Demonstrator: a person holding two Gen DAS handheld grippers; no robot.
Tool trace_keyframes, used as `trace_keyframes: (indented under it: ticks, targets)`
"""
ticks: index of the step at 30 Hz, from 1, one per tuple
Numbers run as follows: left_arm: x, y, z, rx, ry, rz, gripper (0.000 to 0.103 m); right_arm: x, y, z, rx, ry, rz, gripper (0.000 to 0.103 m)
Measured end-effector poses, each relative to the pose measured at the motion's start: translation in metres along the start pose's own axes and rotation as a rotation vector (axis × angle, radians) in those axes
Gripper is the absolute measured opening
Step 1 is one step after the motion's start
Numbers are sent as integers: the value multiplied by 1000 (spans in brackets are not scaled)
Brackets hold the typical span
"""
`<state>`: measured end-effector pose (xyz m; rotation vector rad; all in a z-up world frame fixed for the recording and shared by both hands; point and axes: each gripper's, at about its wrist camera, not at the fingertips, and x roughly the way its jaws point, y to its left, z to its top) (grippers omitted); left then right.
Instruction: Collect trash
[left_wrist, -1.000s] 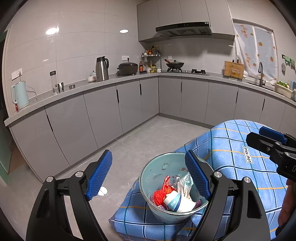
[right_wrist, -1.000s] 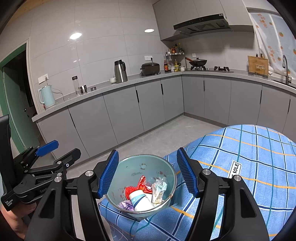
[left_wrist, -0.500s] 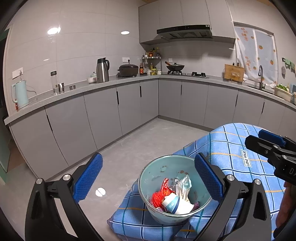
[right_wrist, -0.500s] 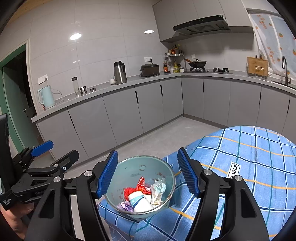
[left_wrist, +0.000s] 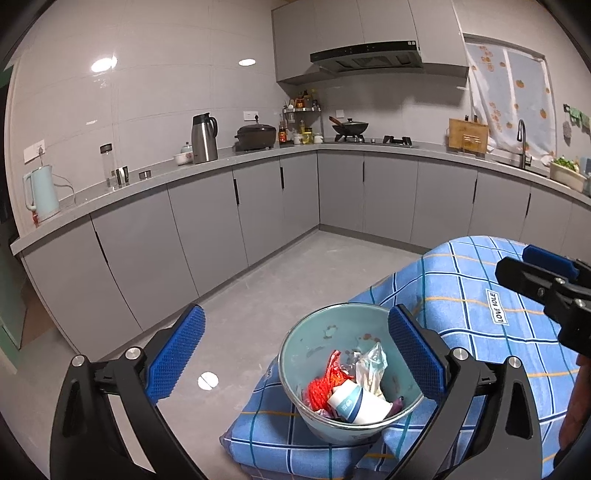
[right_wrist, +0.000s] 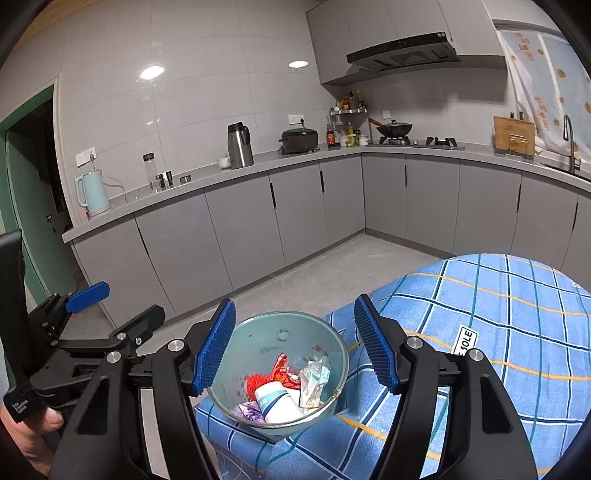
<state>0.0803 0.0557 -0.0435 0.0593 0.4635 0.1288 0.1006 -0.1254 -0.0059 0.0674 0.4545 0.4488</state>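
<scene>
Scene: kitchen; a bench (left_wrist: 480, 295) covered with a blue checked cloth (right_wrist: 517, 314) sits in the near right of both views.

Teal metal bowl (left_wrist: 317, 343) stands upright at the near left corner of the bench, on the cloth, close to the edge. Trash inside the bowl, piled toward its near side: red mesh netting (left_wrist: 319, 391), a red wrapper (right_wrist: 280, 367), a crumpled clear wrapper (left_wrist: 369, 365), a white paper cup with a blue band (left_wrist: 354, 404) lying on its side, and a small purple wrapper (right_wrist: 251, 410). The items touch one another.

Left hand-held gripper (left_wrist: 295, 358): jaws spread wide apart, nothing between the pads. Its right pad (left_wrist: 413, 354) appears just outside the bowl's right rim; its left pad hangs over the floor, well apart from the bowl. No contact visible.

Right hand-held gripper (right_wrist: 295, 347): jaws apart, framing the bowl from the near side, one pad at each side of the rim. Pads do not appear to press the bowl; nothing gripped.

A white label with dark lettering (right_wrist: 466, 341) is sewn on the cloth, right of the bowl.

Far side: grey counter with a pale blue kettle (left_wrist: 40, 194) and a steel jug (left_wrist: 203, 138).
</scene>
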Motion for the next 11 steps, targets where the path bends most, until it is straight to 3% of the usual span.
trace_keyframes:
  ticks: [11]
  targets:
    - [-2,4,3,-33,3,-31,98,-1,-2,-1,5,-5,-4,69]
